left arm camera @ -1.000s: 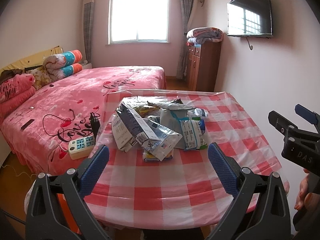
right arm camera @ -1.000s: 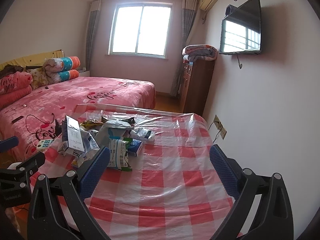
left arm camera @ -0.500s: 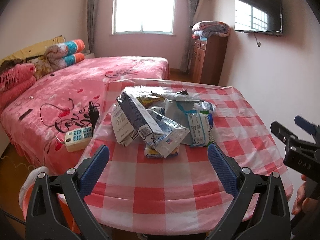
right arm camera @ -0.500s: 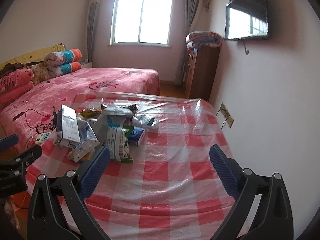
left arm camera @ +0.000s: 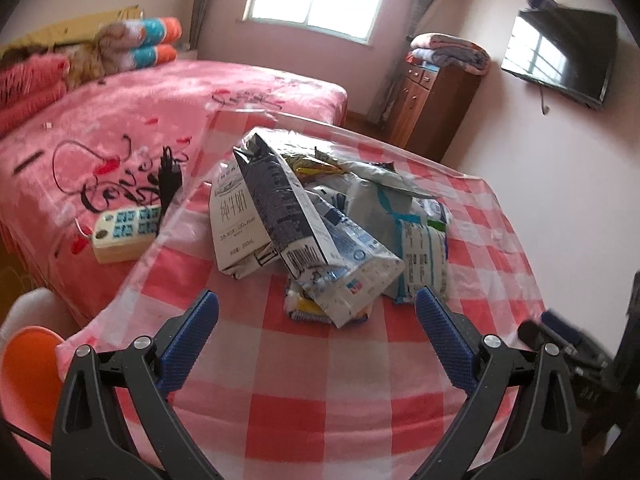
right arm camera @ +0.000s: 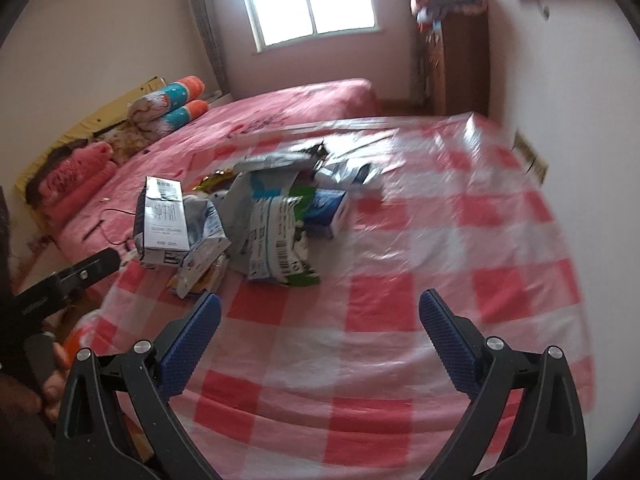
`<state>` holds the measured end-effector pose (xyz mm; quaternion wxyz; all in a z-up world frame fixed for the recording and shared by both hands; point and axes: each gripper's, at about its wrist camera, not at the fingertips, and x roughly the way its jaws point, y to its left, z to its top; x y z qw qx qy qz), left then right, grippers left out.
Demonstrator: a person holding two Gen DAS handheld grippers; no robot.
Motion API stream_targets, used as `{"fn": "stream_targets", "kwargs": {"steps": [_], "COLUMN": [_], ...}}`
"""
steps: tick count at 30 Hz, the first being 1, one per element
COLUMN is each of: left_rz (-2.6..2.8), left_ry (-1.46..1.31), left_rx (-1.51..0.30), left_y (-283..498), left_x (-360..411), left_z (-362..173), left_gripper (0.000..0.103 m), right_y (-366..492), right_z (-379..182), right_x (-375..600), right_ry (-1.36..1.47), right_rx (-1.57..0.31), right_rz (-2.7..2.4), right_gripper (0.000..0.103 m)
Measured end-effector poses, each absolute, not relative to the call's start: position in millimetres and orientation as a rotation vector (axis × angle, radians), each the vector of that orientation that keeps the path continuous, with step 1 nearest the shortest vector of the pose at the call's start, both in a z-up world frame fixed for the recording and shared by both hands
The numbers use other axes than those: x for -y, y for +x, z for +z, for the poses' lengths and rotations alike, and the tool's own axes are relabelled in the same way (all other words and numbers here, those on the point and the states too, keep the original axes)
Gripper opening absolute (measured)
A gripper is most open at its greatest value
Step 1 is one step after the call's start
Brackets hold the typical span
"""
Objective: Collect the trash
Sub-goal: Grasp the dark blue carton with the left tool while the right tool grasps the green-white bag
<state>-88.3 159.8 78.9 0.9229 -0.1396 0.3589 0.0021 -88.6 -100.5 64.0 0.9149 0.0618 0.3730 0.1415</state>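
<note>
Both claws hang over the near edge of the checked worktop (left arm camera: 304, 392), each spread wide with nothing between its blue pads. The left claw (left arm camera: 316, 328) faces the trash pile (left arm camera: 320, 236), a heap of milk cartons and crumpled wrappers lying toward the bed (left arm camera: 160, 120) side. The right claw (right arm camera: 320, 332) hovers above bare cloth, the pile ahead to its left.
</note>
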Motion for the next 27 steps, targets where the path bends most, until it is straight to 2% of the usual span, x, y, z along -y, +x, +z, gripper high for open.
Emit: {"fn": "stream_targets", "kwargs": {"steps": [3, 5, 15, 17, 22, 25, 27], "left_rz": [0.015, 0.029, 0.083, 0.092, 0.099, 0.103, 0.099], "left_ry": [-0.318, -0.335, -0.395, -0.369, -0.36, -0.348, -0.338], "left_rx": [-0.736, -0.737, -0.786, -0.791, -0.807, -0.796, -0.781], "left_y": [-73.8, -64.2, -20.3, -13.5, -1.8, 0.3, -0.1], "left_x": [-166.9, -172.7, -185.2, -181.6, -179.3, -177.9, -176.5], "left_z": [78.5, 78.0, 62.2, 61.6, 59.4, 59.7, 60.2], "left_gripper": [0.099, 0.099, 0.097, 0.09, 0.058, 0.044, 0.041], "right_y": [-74.3, -66.2, -21.2, -12.7, 3.4, 13.1, 17.5], "right_z": [55.1, 50.1, 28.4, 26.3, 23.0, 19.6, 15.6], "right_x": [100.1, 98.0, 93.3, 93.4, 87.6, 81.3, 78.4], "right_ry": [0.188, 0.212, 0.328, 0.347, 0.349, 0.335, 0.337], "right_rx": [-0.806, -0.825, -0.903, -0.907, -0.912, -0.931, -0.949], "right_rz": [0.348, 0.377, 0.484, 0.501, 0.541, 0.547, 0.555], "right_gripper": [0.096, 0.082, 0.061, 0.057, 0.056, 0.056, 0.056]}}
